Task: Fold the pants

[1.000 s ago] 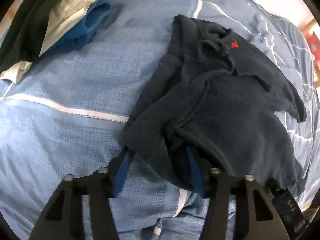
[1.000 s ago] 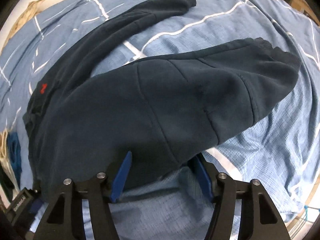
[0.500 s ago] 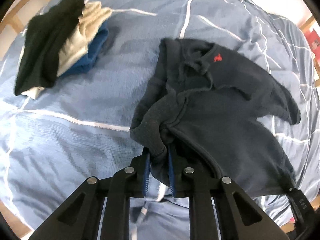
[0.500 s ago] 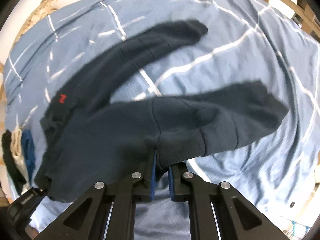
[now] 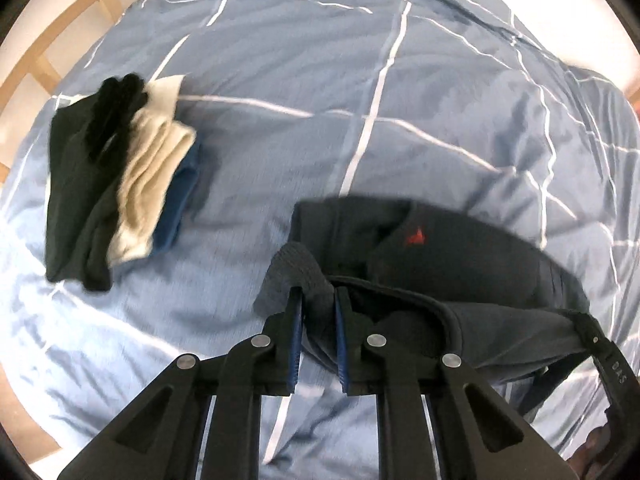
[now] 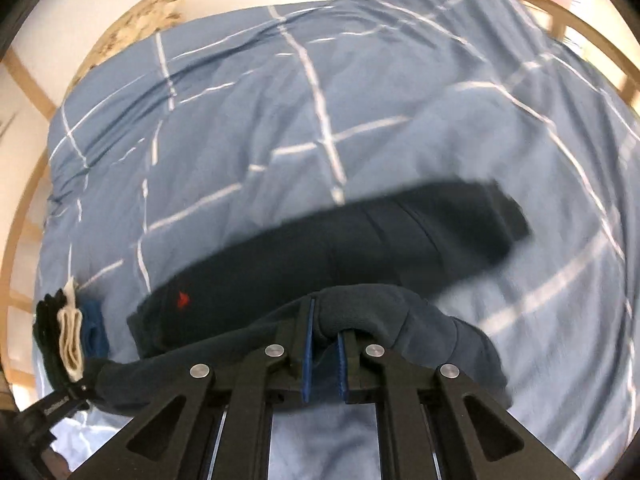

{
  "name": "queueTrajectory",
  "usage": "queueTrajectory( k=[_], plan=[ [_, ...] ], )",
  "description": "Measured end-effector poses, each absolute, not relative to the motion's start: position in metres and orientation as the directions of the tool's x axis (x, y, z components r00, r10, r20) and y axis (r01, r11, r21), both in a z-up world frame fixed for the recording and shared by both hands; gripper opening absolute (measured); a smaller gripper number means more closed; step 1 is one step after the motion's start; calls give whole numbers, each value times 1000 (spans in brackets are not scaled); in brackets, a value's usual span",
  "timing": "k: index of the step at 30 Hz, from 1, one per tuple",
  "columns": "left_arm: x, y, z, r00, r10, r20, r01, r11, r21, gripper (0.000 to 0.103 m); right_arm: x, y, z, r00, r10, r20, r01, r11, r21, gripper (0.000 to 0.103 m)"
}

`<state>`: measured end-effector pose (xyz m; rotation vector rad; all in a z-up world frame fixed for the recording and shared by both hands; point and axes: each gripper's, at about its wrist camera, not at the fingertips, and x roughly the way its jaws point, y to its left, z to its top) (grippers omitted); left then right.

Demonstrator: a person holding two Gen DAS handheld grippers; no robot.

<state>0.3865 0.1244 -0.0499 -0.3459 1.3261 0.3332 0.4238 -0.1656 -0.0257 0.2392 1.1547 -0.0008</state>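
Blue bedcover [image 5: 280, 60] with thin white lines, spread wide across the bed, wooden bed frame [image 5: 36, 60] at the far left edge. Dark navy pants [image 5: 460, 256] with a small red mark, lying partly on the cover in the right half of the left view, near edge lifted off it. Left hand-held gripper [image 5: 317, 300] clamped on a bunched ribbed fold of the pants, blue pads [image 5: 296, 344] pressed close on either side of the cloth. Right hand-held gripper [image 6: 325, 326] likewise closed over a thick roll of the same pants [image 6: 360, 248], cloth draped over and around its blue fingertips. Pant leg stretched out toward the far right in the right view, blurred at its end. Stack of folded clothes [image 5: 116, 184] well apart to the left: black on top, cream in the middle, blue at the bottom. Same stack [image 6: 68, 340] at the left edge of the right view.
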Motion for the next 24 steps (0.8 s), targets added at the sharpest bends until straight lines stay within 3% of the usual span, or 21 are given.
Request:
queueTrajectory(
  k=[11, 14, 15, 17, 20, 24],
  plan=[
    [455, 134, -102, 157, 17, -987, -361, 932, -42, 17, 500, -145, -91, 322, 72, -944, 64, 993, 97, 10],
    [463, 135, -101, 165, 13, -986, -322, 946, -41, 26, 507, -138, -99, 315, 41, -948, 51, 997, 60, 10],
    [465, 135, -97, 173, 20, -985, -304, 952, -34, 41, 510, -136, -103, 295, 29, -955, 52, 998, 46, 10],
    [467, 134, -87, 198, 53, -979, -274, 962, -4, 63, 515, -137, -105, 268, 27, -963, 58, 997, 44, 16],
    [465, 128, -67, 222, 43, -974, -205, 979, -4, 64, 514, -137, -97, 241, 49, -969, 57, 996, 65, 33],
    [450, 113, -42, 277, 48, -960, -101, 995, 21, 64, 494, -135, -64, 265, 85, -961, 52, 993, 102, 46]
  ],
)
